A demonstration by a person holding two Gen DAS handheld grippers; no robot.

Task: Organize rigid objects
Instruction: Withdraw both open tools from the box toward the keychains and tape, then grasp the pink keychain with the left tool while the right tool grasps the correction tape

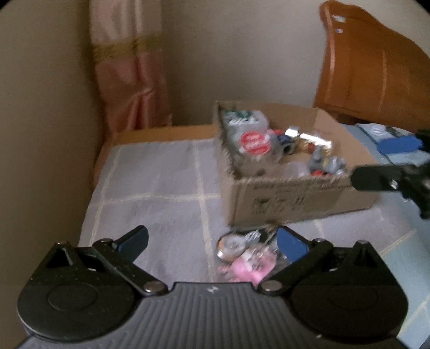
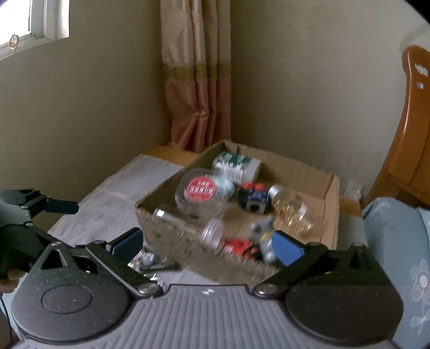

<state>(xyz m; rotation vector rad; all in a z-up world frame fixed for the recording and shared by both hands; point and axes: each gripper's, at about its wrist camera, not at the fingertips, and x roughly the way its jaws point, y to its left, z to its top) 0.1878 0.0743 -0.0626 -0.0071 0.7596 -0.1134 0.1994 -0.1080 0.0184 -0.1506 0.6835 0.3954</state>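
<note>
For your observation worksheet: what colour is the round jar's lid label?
Red label with pale lettering, clearest in the right wrist view.

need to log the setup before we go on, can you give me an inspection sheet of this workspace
surface: grey checked cloth over a table, cardboard box standing on it
job's things: in the box, a clear tub with a red lid, a green and white bottle, a black cube, a glass bulb, grey and red pieces too blurred to name
clutter: clear packet with pink inside on the cloth, outside the box
grippers: left gripper open over the packet; right gripper open at the box's near wall
cables: nothing seen
surroundings: pink curtain, wooden headboard, window, blue flowered fabric
</note>
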